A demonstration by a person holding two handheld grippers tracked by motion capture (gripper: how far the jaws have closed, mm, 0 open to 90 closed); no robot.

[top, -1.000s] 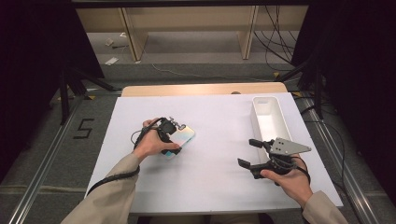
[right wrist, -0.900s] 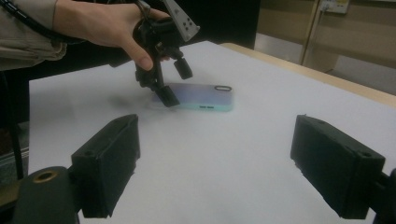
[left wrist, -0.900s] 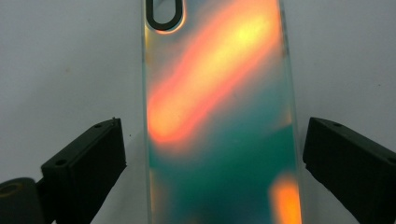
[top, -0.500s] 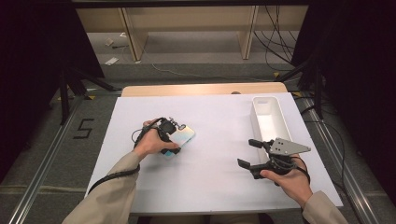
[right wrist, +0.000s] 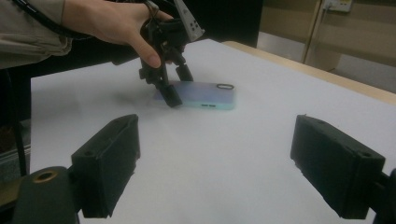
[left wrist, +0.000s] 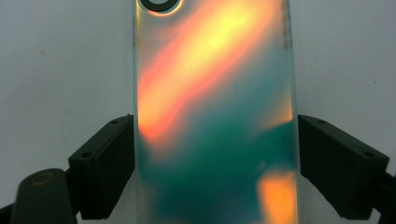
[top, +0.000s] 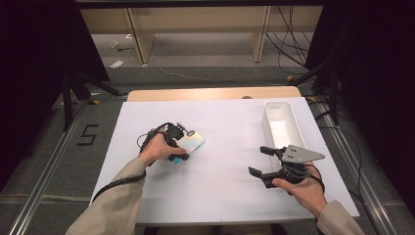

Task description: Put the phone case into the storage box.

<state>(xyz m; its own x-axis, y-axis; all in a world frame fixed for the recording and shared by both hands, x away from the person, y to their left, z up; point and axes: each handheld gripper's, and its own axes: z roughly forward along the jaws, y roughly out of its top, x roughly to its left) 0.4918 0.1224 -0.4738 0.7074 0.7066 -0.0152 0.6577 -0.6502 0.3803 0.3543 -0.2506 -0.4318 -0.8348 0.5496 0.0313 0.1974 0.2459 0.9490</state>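
We see a phone case [top: 188, 145] lying flat on the white bench [top: 225, 191], left of its middle and nearer the left edge than the right. Its back shimmers orange, yellow and teal, and a dark ring sits near its far end.

Our left gripper [top: 177, 143] points down over the near end of the case, with 1 jaw along each long side. In the left gripper view the case [left wrist: 215, 116] runs up between the 2 black jaws. The left one lies right at the case's edge, and the right one stands just beside the other edge. These jaws have just been closing around the case; we cannot tell whether both pads press on it yet. In the right gripper view the left gripper [right wrist: 170, 86] straddles the case [right wrist: 201, 95] from above.

Our right gripper [top: 259, 160] hovers near the bench's right edge, jaws spread with nothing between them, aimed toward the case. Just beyond it a white tray [top: 272, 108] runs along the right edge toward the far right corner.
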